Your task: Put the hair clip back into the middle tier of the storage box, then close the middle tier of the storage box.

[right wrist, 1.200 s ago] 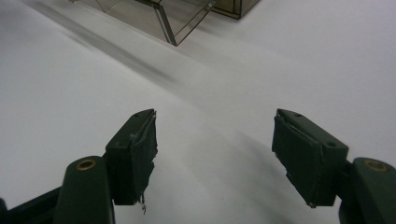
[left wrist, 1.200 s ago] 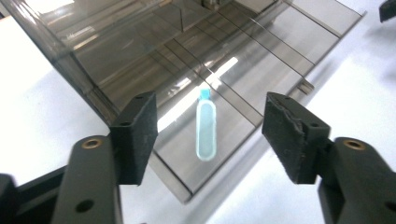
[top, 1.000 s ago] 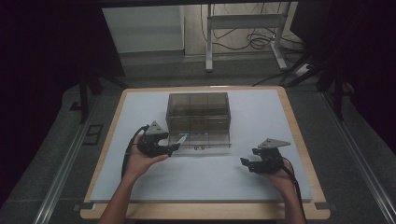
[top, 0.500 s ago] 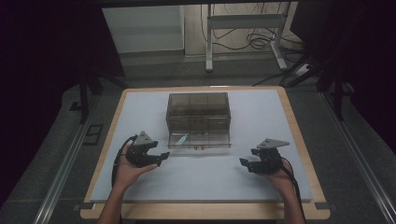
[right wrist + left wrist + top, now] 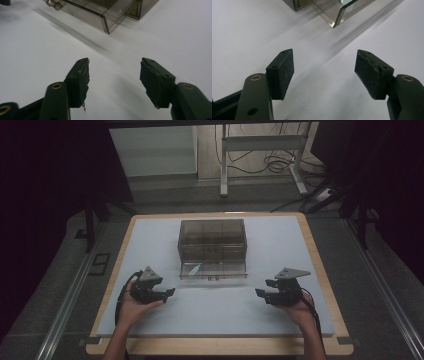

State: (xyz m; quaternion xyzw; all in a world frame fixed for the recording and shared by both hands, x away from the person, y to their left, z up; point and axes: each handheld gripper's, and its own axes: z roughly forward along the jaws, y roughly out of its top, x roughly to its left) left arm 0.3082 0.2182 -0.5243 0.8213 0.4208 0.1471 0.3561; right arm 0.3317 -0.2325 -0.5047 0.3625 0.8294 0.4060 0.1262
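No text, label, brand, number or sign can be read on any surface here. The small dark and reddish marks on the front edge of the pulled-out drawer (image 5: 214, 271), ahead of and between the two grippers, are too small and blurred to tell whether they are writing.

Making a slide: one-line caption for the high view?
Two open hand-held grippers, left and right, rest on the white table before a clear box with its drawer pulled out.
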